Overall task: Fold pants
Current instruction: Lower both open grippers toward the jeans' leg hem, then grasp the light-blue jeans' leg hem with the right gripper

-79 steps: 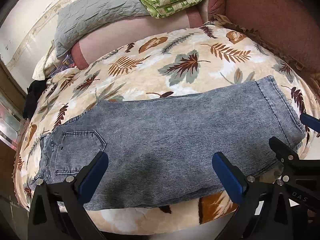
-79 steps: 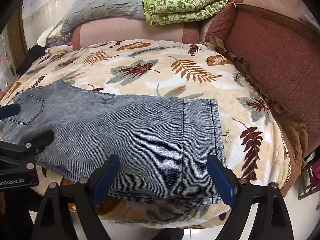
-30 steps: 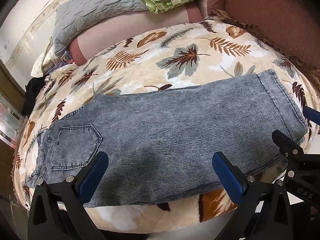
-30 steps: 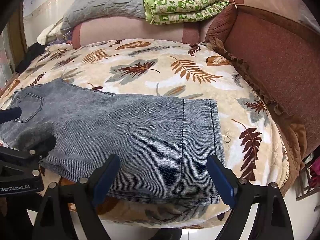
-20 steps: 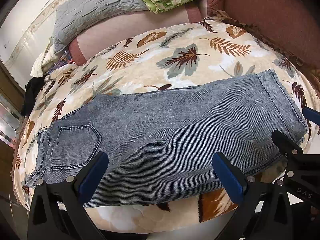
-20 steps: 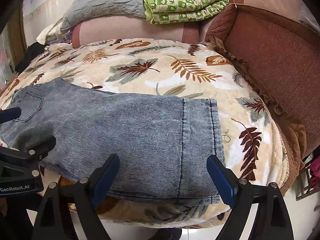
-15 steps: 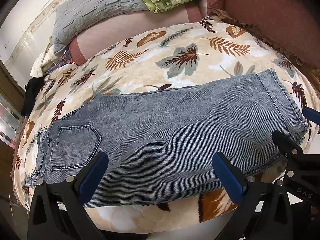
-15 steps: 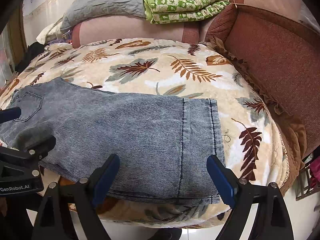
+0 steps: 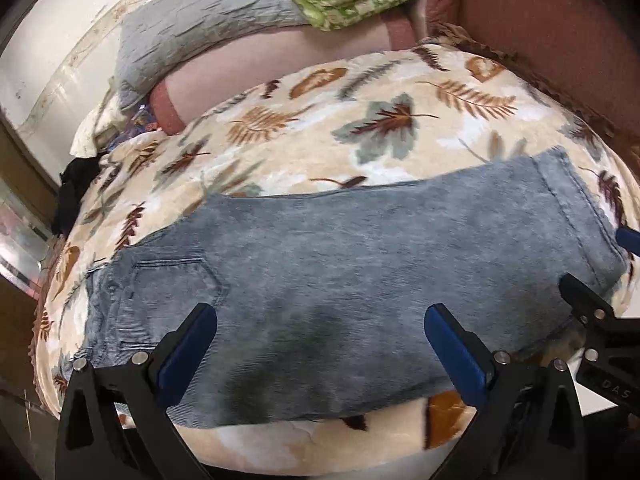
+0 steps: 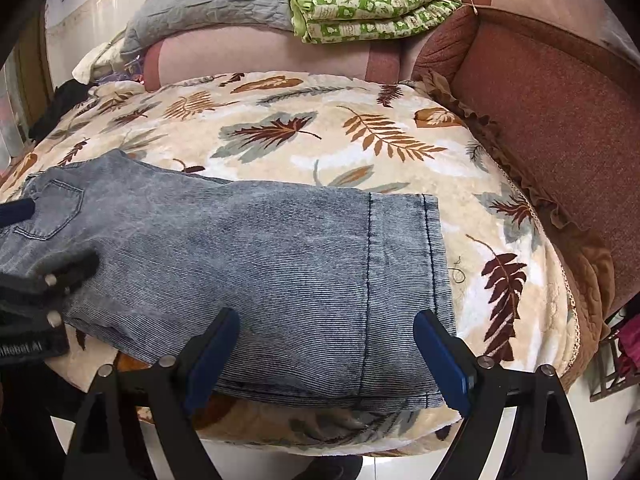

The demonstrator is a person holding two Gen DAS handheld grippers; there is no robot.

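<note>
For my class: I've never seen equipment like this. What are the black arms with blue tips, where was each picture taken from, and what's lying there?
No robot here: a person holds a hand tool in each hand, each with a two-finger claw and a camera looking along its fingers. One picture comes from the left claw, the other from the right claw. Both claws are open and hold nothing. Grey-blue denim pants lie flat on a leaf-patterned blanket. The left picture shows the pocket end, the right one the hem end. Behind is a folded green quilt.

Gray jeans (image 9: 360, 276) lie flat across the leaf-print blanket (image 9: 360, 120), with the left gripper (image 9: 320, 344) hovering wide-jawed at the lower frame.
</note>
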